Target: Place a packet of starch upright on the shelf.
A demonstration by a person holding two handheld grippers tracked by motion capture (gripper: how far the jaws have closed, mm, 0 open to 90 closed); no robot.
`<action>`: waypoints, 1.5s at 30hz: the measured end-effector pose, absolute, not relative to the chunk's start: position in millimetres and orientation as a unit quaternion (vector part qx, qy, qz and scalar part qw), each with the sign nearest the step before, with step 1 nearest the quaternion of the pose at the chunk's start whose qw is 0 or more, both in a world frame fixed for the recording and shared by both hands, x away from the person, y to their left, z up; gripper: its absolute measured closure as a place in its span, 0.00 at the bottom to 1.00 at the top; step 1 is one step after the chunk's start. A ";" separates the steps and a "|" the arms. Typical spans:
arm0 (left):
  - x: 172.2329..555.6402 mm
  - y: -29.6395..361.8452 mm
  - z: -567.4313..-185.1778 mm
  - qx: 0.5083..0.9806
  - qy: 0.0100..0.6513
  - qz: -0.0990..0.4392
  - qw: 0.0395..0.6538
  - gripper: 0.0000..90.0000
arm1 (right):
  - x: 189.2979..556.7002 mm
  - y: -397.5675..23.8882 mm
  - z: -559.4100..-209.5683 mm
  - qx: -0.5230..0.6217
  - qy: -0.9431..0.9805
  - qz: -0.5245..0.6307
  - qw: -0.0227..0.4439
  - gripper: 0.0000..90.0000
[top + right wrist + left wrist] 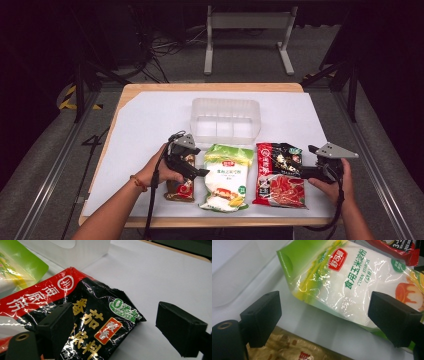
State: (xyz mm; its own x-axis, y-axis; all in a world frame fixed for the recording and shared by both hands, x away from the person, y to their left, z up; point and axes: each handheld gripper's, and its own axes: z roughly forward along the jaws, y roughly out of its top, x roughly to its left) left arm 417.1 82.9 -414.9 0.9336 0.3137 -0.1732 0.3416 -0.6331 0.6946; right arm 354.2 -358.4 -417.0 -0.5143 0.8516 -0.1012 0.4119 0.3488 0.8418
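Gaping wide and empty, left gripper (324, 317) fingers (263, 315) by cornstarch bag (352, 282), right gripper (117, 327) likewise.

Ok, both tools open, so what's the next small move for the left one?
Probably ease the left tool forward onto the corn starch bag. Its jaws stand open, the bag's near edge lies between them, and the clear bin waits just behind.
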 end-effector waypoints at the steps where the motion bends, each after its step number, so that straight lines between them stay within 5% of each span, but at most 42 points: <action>1: 420.2 79.0 -417.7 0.904 0.189 -0.014 0.383 0.13 | 355.1 -357.4 -417.2 0.409 0.774 0.399 0.273 0.17; 26: 445.8 33.8 -435.4 0.912 0.206 -0.102 0.338 0.17 | 358.8 -349.1 -421.4 0.391 0.795 0.395 0.243 0.17; 29: 446.0 37.2 -434.3 0.911 0.205 -0.098 0.345 0.29 | 358.5 -347.6 -421.0 0.388 0.797 0.394 0.242 0.17; 31: 446.9 40.7 -434.1 0.908 0.204 -0.097 0.352 0.52 | 358.4 -347.2 -420.9 0.387 0.798 0.394 0.242 0.17; 32: 446.4 43.4 -434.2 0.906 0.204 -0.095 0.359 0.52 | 358.4 -346.7 -420.9 0.386 0.798 0.394 0.242 0.17; 37: 441.0 46.3 -431.5 0.908 0.193 -0.064 0.367 0.84 | 360.2 -345.6 -421.8 0.379 0.804 0.390 0.237 0.17; 45: 428.6 45.8 -423.8 0.911 0.175 -0.029 0.373 0.92 | 361.1 -346.0 -421.4 0.378 0.805 0.391 0.238 0.17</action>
